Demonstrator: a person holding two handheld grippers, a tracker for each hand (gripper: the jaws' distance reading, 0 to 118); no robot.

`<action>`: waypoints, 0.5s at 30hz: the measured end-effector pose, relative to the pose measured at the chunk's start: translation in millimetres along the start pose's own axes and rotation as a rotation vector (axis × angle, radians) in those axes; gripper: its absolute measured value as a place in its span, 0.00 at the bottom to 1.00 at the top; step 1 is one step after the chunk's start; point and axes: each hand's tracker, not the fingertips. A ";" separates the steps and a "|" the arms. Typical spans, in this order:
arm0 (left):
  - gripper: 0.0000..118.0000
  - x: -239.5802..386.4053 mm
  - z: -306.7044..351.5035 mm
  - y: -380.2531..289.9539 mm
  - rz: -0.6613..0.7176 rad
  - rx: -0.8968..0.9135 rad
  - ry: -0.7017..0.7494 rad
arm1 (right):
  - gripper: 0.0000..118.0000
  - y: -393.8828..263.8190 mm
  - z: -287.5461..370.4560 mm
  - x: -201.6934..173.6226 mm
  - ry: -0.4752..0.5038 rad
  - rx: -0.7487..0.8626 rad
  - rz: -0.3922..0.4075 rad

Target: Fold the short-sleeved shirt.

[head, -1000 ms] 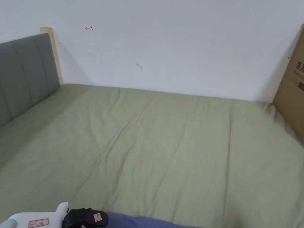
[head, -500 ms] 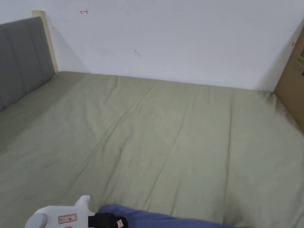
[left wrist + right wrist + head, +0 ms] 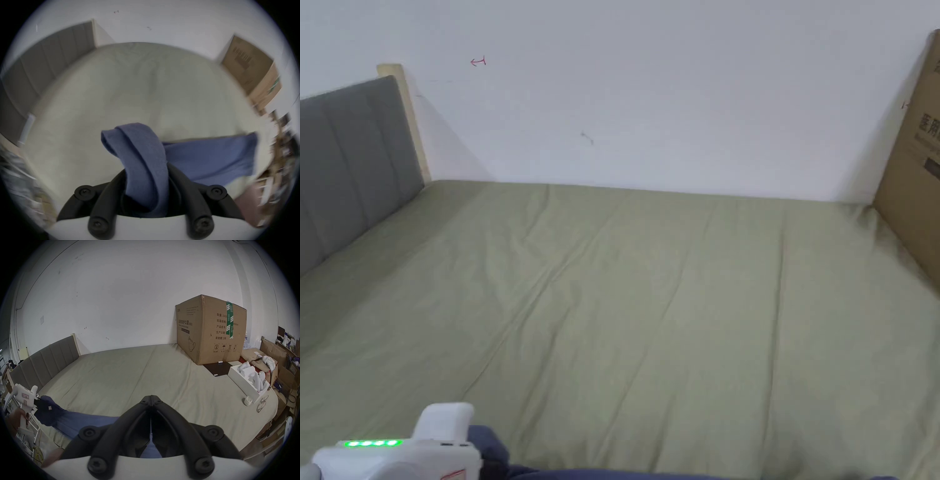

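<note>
A wide bed under a creased olive-green sheet [image 3: 650, 300], its grey padded headboard [image 3: 344, 169] at left, a large brown cardboard box [image 3: 209, 327] at right

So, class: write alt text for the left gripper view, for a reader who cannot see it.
A black two-jaw left gripper is clamped on a bunched fold of a blue shirt, whose remaining fabric trails right across a pale green bed sheet. Behind stand a grey headboard and a cardboard box.

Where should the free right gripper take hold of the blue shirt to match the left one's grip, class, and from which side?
On the far right end of the blue shirt, where its top edge stretches out from the left gripper. Probably best for the right gripper to come from the bed's near edge: that end lies flat on the green sheet.
</note>
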 end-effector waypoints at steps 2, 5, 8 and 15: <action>0.08 32.2 -5.5 6.0 0.056 -0.025 -0.167 | 0.00 0.9 5.4 4.5 0.000 0.006 -0.011; 0.08 87.8 -38.5 9.5 0.030 -0.125 -0.297 | 0.00 1.1 12.3 11.4 -0.006 0.013 -0.024; 0.50 125.1 -73.0 6.6 -0.004 -0.178 -0.364 | 0.00 -0.5 18.7 19.0 -0.014 0.014 -0.042; 0.94 125.9 -73.4 -3.9 0.088 -0.180 -0.410 | 0.00 -3.4 27.5 36.0 -0.029 -0.003 -0.082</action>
